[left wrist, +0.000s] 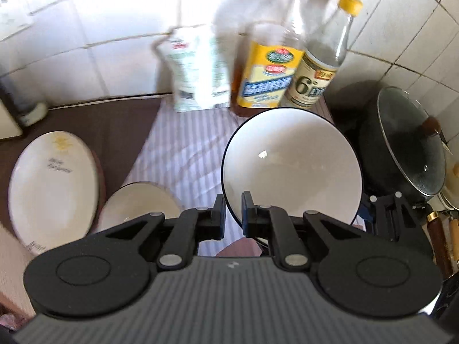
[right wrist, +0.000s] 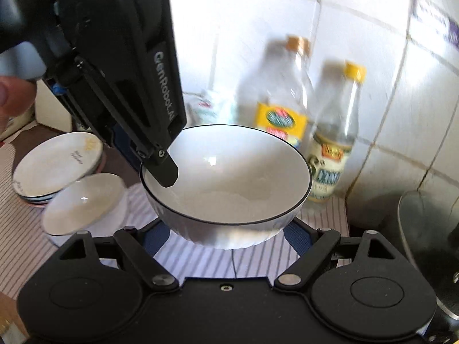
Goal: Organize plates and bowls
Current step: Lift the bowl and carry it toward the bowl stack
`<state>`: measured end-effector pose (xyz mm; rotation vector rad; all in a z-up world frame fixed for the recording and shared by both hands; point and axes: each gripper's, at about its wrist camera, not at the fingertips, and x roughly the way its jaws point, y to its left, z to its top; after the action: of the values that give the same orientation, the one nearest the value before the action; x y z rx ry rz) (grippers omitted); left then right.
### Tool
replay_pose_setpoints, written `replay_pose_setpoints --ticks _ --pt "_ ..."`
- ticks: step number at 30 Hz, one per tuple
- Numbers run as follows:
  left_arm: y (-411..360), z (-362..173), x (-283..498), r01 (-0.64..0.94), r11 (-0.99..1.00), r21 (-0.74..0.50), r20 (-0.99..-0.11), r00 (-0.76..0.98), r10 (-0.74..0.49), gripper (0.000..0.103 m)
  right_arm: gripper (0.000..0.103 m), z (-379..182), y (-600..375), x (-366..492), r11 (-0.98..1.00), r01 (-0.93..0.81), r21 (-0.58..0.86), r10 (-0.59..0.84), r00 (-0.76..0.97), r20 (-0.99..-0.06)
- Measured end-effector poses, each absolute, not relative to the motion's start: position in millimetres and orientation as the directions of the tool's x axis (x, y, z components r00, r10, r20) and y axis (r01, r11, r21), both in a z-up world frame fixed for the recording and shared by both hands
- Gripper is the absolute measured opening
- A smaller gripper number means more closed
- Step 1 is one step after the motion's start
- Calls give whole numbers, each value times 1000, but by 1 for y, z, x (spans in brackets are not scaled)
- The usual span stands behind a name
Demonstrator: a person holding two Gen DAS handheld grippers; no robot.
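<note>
A large white bowl [left wrist: 289, 166] with a thin black rim hangs tilted above the striped cloth [left wrist: 183, 149]. My left gripper [left wrist: 231, 200] is shut on its near rim, one finger inside and one outside. In the right wrist view the left gripper [right wrist: 160, 169] comes down from the upper left onto the bowl [right wrist: 229, 177]. My right gripper [right wrist: 226, 235] stands wide, its blue pads pressed against both sides of the bowl's lower body. A stack of plates [left wrist: 54, 183] and a small white bowl [left wrist: 140, 203] rest at the left.
Two bottles [left wrist: 272, 66] [left wrist: 318, 77] and a white bag [left wrist: 198, 68] stand at the tiled wall behind. A black pan with a glass lid [left wrist: 410, 143] sits at the right. A person's thumb [right wrist: 11, 94] shows at the left edge.
</note>
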<state>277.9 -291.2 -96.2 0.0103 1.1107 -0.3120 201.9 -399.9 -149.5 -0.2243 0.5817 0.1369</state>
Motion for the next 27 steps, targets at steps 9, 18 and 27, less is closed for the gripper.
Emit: replay_pose_setpoints --ticks 9,18,27 --pt "-230 -78 260 266 955 -128 -892 390 -228 9 89 -128 -340 179 961 -213 -178 79 824 -560" --pt "-175 -100 251 324 940 -101 -901 372 -225 9 90 -141 -269 166 975 -148 -167 19 800 -600" --pt "-138 -128 265 306 934 -187 -904 318 -285 9 90 -163 -239 175 974 -147 -174 -1 760 -650"
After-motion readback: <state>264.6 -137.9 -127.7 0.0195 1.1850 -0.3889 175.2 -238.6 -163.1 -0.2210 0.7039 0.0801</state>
